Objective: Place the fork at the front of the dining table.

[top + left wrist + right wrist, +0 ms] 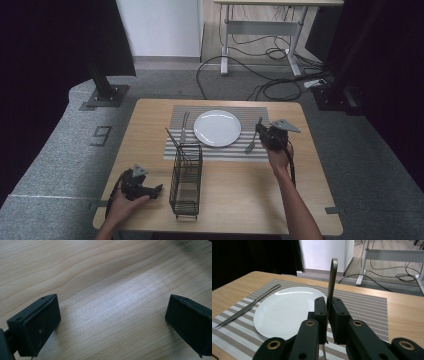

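My right gripper (261, 132) (327, 315) is shut on the handle of a silver fork (250, 145), to the right of the white plate (217, 128) (287, 312) on the striped placemat (220, 152). The fork's handle (332, 285) stands up between the jaws, and its tines hang down toward the mat. My left gripper (158, 190) (112, 322) rests on the bare wood near the table's front left corner, open with nothing between its jaws. It lies just left of a black wire cutlery basket (186, 180).
A second silver utensil (184, 127) (249, 305) lies on the placemat left of the plate. A thin dark piece (175, 142) leans out of the basket's far end. Beyond the wooden table (240, 200) are grey floor, cables and a desk frame.
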